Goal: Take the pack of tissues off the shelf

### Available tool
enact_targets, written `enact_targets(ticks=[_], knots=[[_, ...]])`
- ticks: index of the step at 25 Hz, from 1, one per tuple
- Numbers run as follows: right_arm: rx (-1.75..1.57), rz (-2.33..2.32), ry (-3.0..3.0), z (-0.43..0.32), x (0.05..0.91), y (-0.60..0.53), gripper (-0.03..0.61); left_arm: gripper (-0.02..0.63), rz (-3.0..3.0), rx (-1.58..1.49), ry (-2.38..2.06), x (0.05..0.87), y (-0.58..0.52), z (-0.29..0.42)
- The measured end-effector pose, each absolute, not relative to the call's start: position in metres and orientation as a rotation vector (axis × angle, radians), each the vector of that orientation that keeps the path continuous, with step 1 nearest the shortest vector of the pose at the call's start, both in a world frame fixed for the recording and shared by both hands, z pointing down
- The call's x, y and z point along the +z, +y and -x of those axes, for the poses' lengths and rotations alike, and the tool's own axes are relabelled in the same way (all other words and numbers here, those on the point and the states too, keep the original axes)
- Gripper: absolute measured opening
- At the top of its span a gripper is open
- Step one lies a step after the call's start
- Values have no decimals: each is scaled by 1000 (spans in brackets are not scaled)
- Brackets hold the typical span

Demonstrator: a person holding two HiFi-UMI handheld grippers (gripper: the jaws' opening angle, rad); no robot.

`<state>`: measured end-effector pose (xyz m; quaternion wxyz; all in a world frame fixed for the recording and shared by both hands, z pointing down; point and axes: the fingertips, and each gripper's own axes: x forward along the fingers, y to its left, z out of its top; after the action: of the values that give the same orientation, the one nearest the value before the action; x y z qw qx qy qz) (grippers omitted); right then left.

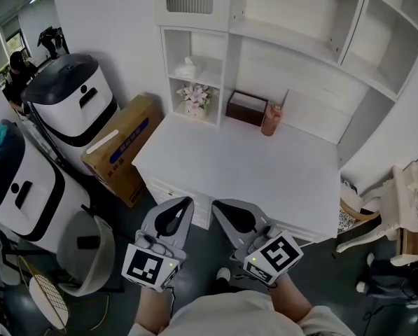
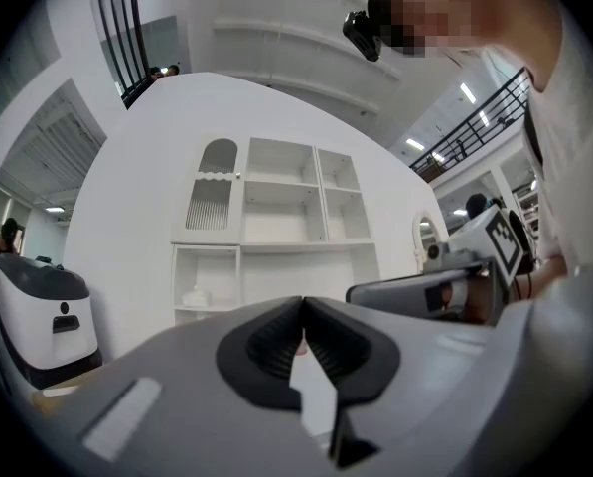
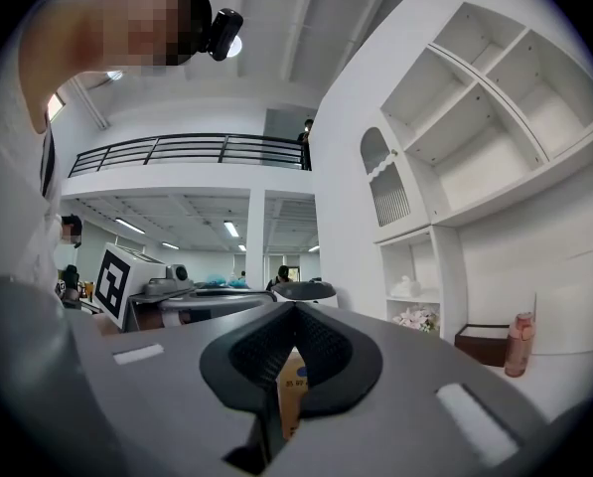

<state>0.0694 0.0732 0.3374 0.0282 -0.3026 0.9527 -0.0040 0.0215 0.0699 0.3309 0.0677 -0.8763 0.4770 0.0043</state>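
The pack of tissues (image 1: 187,68) is a white bundle on the middle shelf of the narrow left cubby of the white shelf unit (image 1: 230,33); it also shows in the left gripper view (image 2: 195,294) and the right gripper view (image 3: 406,287). Both grippers hang side by side in front of the white desk (image 1: 265,173), well short of the shelf. My left gripper (image 1: 187,201) (image 2: 303,302) is shut with nothing in it. My right gripper (image 1: 216,204) (image 3: 295,307) is shut and empty too.
Below the tissues stands a pot of pink flowers (image 1: 194,98). A brown box (image 1: 247,108) and a pink bottle (image 1: 272,120) sit at the desk's back. Left of the desk are a cardboard box (image 1: 121,149) and two white machines (image 1: 72,100). A pale chair (image 1: 405,201) stands right.
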Motion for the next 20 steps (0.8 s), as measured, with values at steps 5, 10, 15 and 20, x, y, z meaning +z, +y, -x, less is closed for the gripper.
enact_targets(ticks=[5, 10, 15, 20], knots=[[-24, 895, 2944, -79, 337, 48, 0, 2, 2619, -8, 1464, 331, 45, -33], [-7, 844, 2962, -88, 338, 31, 0, 2, 2581, 8, 1521, 328, 25, -41], [-24, 833, 2956, -99, 341, 18, 0, 2, 2566, 1, 1545, 332, 16, -50], [-36, 819, 2958, -99, 344, 10, 0, 2, 2555, 1, 1571, 333, 8, -47]])
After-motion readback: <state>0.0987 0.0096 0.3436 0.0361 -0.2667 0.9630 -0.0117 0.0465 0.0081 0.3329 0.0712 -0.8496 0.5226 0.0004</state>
